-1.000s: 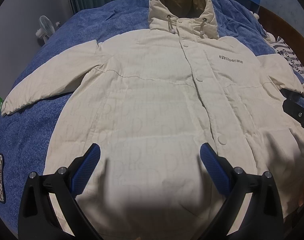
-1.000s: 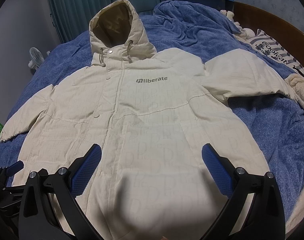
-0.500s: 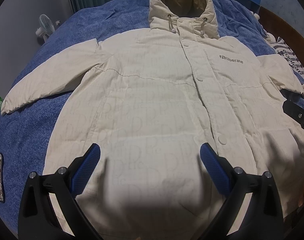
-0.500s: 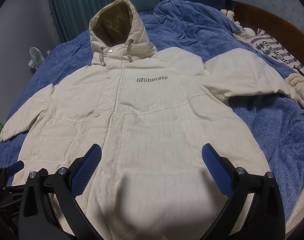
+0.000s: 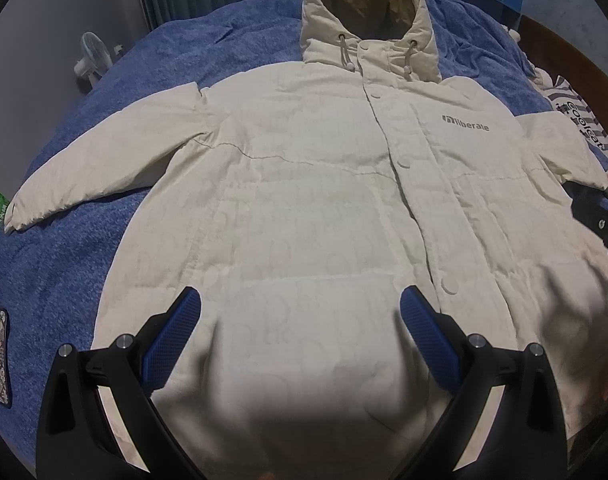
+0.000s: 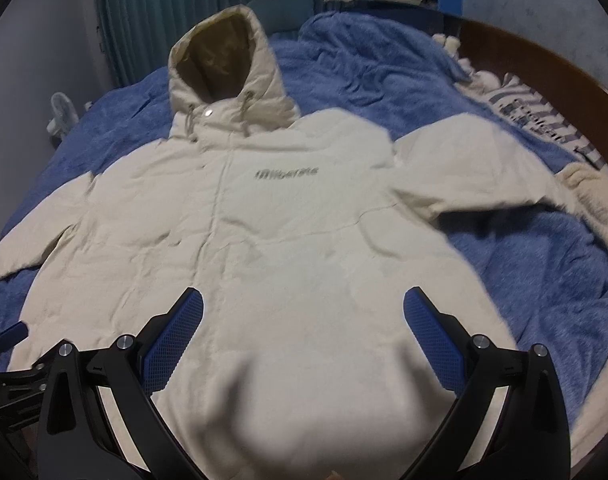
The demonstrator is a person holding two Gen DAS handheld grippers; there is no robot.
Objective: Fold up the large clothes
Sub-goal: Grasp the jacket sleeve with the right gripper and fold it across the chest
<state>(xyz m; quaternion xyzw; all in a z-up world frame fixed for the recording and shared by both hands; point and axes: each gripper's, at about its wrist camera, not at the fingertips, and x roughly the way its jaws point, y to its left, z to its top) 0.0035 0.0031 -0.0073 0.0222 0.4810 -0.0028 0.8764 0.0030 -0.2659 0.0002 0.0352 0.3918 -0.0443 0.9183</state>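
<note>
Since the earlier frame the right gripper (image 6: 303, 312) had shifted, and its view was blurred by motion; the left gripper (image 5: 300, 308) had hardly moved. Both stood wide open over the hem end of the coat (image 5: 312, 208), holding nothing; whether the fingertips touched the cloth could not be told. The cream coat lay flat, front up, on a blue blanket (image 5: 64, 248), long axis running away from the cameras, hood (image 5: 368, 8) at the far end, sleeves spread to either side. The hem was cut off below the frame. In the right view the chest lettering (image 6: 287, 173) smeared unreadable. Farther off, a small fan (image 5: 90, 60) stood before green curtains (image 6: 176, 12).
</note>
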